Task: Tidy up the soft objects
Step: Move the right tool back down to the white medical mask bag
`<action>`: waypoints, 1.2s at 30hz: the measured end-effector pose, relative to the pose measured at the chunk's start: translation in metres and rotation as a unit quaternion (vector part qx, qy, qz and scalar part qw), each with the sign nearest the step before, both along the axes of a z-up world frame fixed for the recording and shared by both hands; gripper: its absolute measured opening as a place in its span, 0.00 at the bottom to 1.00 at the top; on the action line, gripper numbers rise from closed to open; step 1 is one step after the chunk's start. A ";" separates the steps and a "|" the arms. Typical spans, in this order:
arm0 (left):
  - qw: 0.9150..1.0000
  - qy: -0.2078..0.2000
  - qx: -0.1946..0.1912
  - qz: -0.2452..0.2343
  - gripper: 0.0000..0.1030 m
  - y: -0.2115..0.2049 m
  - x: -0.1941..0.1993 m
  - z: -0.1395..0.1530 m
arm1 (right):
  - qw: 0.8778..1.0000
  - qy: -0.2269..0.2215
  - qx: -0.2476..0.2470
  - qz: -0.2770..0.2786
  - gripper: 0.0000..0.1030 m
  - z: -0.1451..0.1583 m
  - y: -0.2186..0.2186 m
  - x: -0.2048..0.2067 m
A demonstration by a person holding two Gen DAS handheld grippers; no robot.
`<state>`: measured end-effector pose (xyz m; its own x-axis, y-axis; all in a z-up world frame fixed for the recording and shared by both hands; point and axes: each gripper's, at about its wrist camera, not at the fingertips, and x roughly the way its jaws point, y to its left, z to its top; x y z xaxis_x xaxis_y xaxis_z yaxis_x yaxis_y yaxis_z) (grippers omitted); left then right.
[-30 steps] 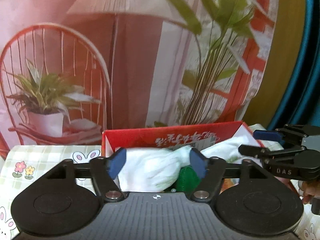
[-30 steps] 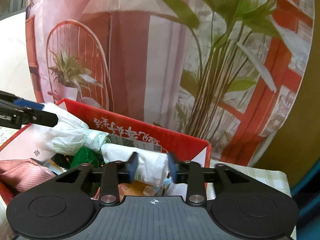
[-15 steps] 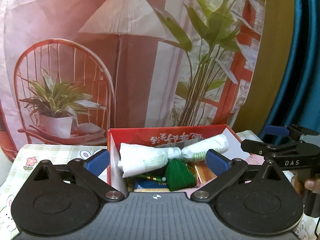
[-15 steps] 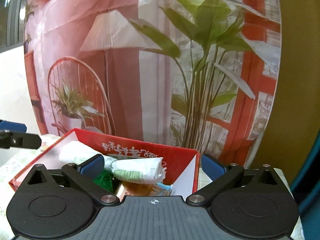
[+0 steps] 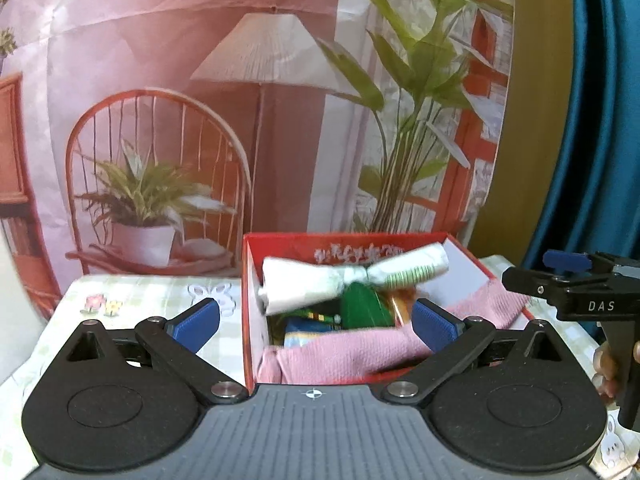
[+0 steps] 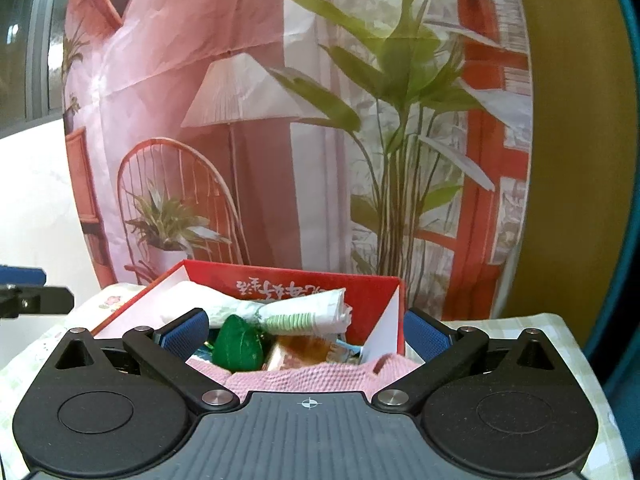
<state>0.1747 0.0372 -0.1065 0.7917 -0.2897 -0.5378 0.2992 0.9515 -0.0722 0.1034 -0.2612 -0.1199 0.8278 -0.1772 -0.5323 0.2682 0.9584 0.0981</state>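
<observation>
Both tools, left and right, gape empty, tilted toward the red box.

The pink cloth and the white twisted bag are hiding most of the red box's contents, and the box's print is blurring beyond reading.

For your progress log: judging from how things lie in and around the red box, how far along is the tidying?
Done: the white bundle, green pouch and pink cloth lie in the red box. In hand: nothing; the left gripper and right gripper have just opened and are empty. Left: the cloth hangs over the rim; nothing loose shows on the tablecloth.
</observation>
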 end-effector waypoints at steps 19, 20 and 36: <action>0.992 0.126 -0.005 -0.008 0.99 0.006 -0.040 -0.090 | 0.995 0.094 0.012 0.001 1.00 -0.075 0.037 -0.077; 0.991 0.131 -0.004 -0.008 0.98 0.006 -0.039 -0.094 | 0.994 0.107 0.011 0.002 1.00 -0.082 0.040 -0.079; 0.979 0.200 -0.034 -0.012 0.89 0.005 -0.001 -0.136 | 0.979 0.188 0.071 -0.027 1.00 -0.132 0.021 -0.069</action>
<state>0.1742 0.0419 -0.2424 0.5140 -0.3512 -0.7826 0.2561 0.9336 -0.2508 0.0345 -0.2402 -0.2523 0.5606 -0.1178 -0.8196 0.3614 0.9254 0.1142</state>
